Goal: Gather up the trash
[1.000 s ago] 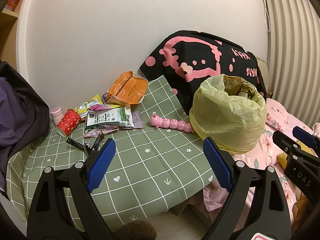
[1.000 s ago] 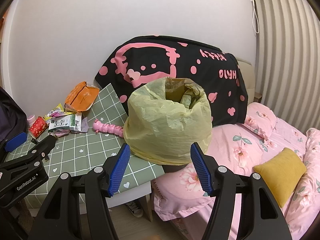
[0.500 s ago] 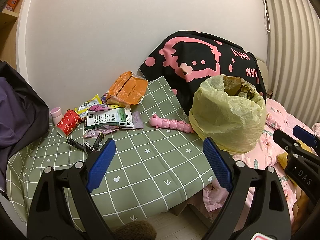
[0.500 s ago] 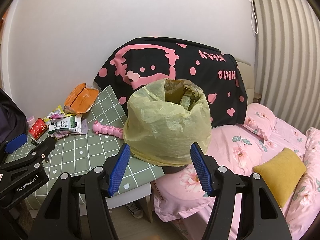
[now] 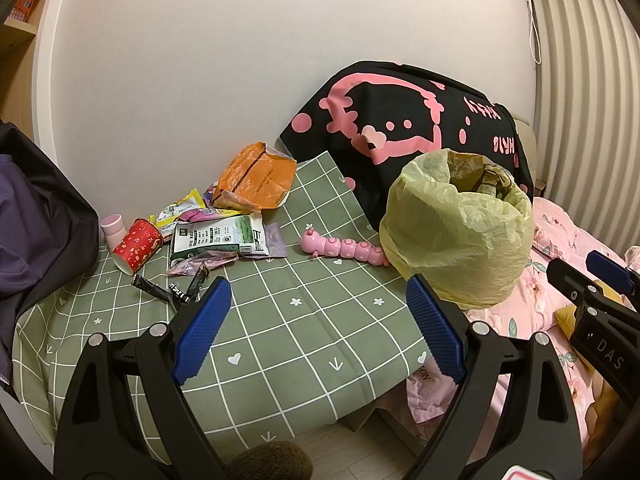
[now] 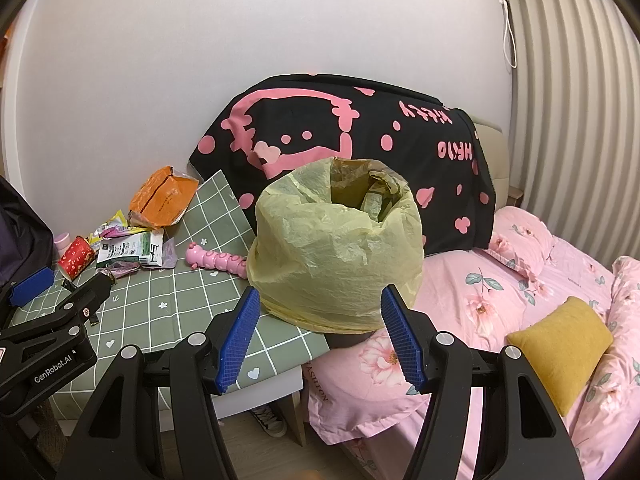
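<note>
A yellow trash bag (image 5: 456, 228) stands open at the right end of the green checked table (image 5: 280, 332); it also shows in the right wrist view (image 6: 336, 256). Trash lies at the table's far left: an orange bag (image 5: 256, 176), a green-white packet (image 5: 218, 236), a red paper cup (image 5: 136, 244), small dark wrappers (image 5: 172, 290). My left gripper (image 5: 316, 328) is open and empty above the table's near part. My right gripper (image 6: 320, 336) is open and empty just in front of the trash bag.
A pink caterpillar toy (image 5: 344, 248) lies left of the bag. A black and pink blanket (image 6: 360, 132) leans on the wall behind. A pink bed (image 6: 520, 300) with a yellow cushion (image 6: 560, 340) is on the right. Dark clothing (image 5: 36, 216) hangs at left.
Both grippers have drifted slightly; the views are almost the same. Nothing was taken hold of or let go.
</note>
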`<action>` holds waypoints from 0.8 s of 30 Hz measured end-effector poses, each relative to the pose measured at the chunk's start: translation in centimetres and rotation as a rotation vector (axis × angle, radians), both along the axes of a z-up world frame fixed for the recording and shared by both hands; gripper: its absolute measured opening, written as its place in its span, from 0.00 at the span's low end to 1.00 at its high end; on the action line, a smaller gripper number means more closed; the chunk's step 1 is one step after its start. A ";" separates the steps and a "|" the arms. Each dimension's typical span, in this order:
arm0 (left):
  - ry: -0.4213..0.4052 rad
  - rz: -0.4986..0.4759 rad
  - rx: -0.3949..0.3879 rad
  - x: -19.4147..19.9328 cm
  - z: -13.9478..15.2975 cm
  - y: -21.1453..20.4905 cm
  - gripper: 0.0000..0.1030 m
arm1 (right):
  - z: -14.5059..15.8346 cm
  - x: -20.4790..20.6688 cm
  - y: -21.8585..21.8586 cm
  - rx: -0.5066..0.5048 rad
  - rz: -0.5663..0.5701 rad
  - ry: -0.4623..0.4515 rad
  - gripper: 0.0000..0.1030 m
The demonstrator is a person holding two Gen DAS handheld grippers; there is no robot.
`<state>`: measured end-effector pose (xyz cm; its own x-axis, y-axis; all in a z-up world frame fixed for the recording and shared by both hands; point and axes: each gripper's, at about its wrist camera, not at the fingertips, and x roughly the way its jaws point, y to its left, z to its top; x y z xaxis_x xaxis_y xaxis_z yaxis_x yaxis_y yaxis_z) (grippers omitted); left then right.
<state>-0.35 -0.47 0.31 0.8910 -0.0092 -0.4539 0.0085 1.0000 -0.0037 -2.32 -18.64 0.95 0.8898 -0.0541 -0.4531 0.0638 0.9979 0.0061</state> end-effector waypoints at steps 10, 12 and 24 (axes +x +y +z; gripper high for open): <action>0.000 -0.001 0.000 0.0 0.0 0.1 0.82 | -0.1 0.2 0.2 0.001 0.000 0.000 0.58; 0.000 -0.001 0.000 0.0 0.0 0.0 0.82 | -0.1 0.3 0.2 0.000 0.001 0.000 0.58; 0.000 0.010 -0.004 0.3 0.0 0.6 0.82 | -0.2 0.7 0.6 0.000 0.002 0.000 0.58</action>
